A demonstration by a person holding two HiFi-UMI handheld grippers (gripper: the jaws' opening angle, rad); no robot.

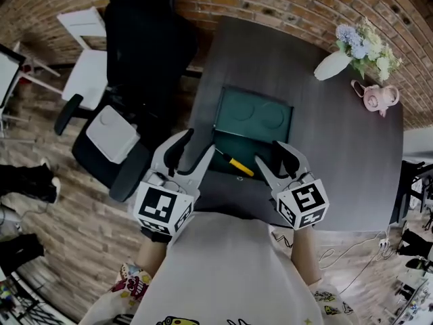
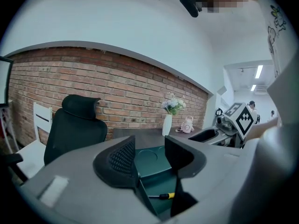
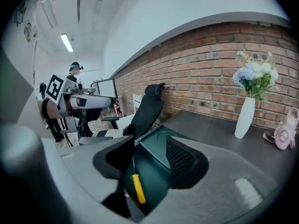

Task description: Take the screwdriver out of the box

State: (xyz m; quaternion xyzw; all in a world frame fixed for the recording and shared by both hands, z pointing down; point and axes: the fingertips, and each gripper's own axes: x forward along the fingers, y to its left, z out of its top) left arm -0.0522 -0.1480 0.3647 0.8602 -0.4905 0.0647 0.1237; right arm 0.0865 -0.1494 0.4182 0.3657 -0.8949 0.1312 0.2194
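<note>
A dark green box [image 1: 247, 156] lies open on the dark table [image 1: 338, 161], its lid [image 1: 254, 114] raised at the far side. In the box lies a screwdriver [image 1: 238, 165] with a yellow handle, which also shows in both gripper views [image 2: 167, 195] [image 3: 138, 188]. My left gripper [image 1: 193, 151] hovers at the box's left near corner, open and empty. At the box's right near corner my right gripper [image 1: 272, 156] is open too, holding nothing. Each gripper view looks between its spread jaws [image 2: 152, 155] [image 3: 149, 164] onto the box, a little above the tool.
A black office chair [image 1: 128, 59] stands left of the table, a white chair [image 1: 88, 53] beyond it. At the table's far right are a white vase of flowers [image 1: 335, 65] and a small pink object [image 1: 375, 97]. A brick wall [image 1: 284, 2] runs behind.
</note>
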